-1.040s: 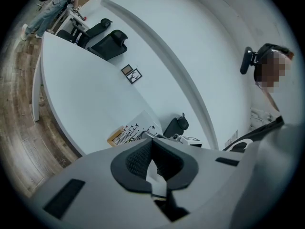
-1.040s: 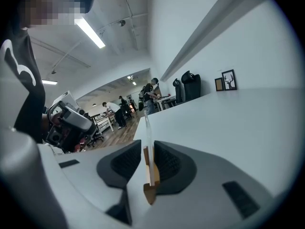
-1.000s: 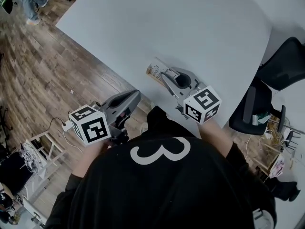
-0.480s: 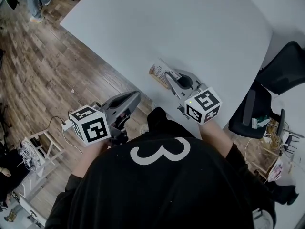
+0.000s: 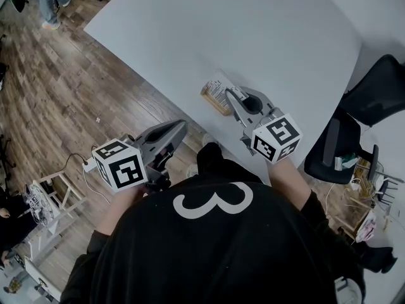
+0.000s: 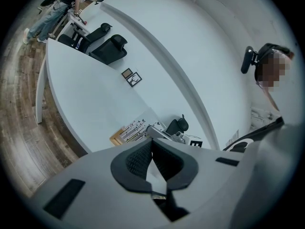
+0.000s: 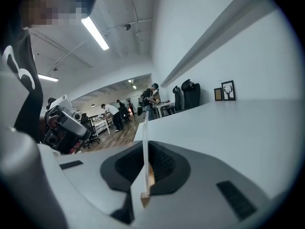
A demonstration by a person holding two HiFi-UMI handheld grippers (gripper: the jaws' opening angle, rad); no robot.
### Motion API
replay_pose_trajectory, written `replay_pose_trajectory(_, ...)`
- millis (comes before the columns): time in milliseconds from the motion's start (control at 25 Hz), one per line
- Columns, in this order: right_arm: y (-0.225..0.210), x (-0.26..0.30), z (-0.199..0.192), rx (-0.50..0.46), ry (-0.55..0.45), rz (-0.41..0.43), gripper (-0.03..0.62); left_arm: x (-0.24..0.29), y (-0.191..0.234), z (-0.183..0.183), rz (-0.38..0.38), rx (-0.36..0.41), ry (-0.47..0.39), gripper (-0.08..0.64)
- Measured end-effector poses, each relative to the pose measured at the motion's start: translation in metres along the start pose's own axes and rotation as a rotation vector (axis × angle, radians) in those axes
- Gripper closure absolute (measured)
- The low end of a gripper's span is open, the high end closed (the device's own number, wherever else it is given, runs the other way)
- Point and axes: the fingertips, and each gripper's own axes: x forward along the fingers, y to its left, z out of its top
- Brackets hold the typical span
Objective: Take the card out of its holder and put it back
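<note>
A printed white card [image 5: 218, 86] stands in its wooden holder [image 5: 212, 101] near the front edge of the white table [image 5: 266, 24]. My right gripper [image 5: 230, 94] reaches it from the right. In the right gripper view the card [image 7: 144, 142] shows edge-on between the jaws, which are closing on it with the pads against both faces; a bit of the wooden holder [image 7: 150, 178] sits at its lower end. My left gripper [image 5: 182, 125] hangs over the floor left of the table, shut and empty. From the left gripper view the card [image 6: 134, 130] lies ahead on the table.
A black office chair [image 5: 354, 125] stands at the right of the table. Wood floor [image 5: 76, 94] lies to the left, with a white rack [image 5: 54, 198] low at the left. Two small framed pictures [image 6: 132, 77] stand far across the table.
My right gripper has slid a little to the right along the table edge and its jaws have come together on the card, which shifted with it. The left gripper has stayed put.
</note>
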Motion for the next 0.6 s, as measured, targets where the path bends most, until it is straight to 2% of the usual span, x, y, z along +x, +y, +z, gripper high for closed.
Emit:
replay_pose_trajectory(320, -0.004, -0.025, 0.027, 0.008, -0.096, -0.060, 0.568, -0.010, -0.010, -0.004, -0.014, 0.021, -0.007, 0.546)
replay_pose_trajectory(520, -0.003, -0.045, 0.041, 0.049, -0.153, -0.093, 0.568, -0.021, -0.022, -0.003, -0.030, 0.050, -0.015, 0.546)
replay_pose_trajectory(600, 0.002, -0.052, 0.045, 0.062, -0.169, -0.101, 0.568, -0.027, -0.025, -0.003, -0.041, 0.038, -0.027, 0.546)
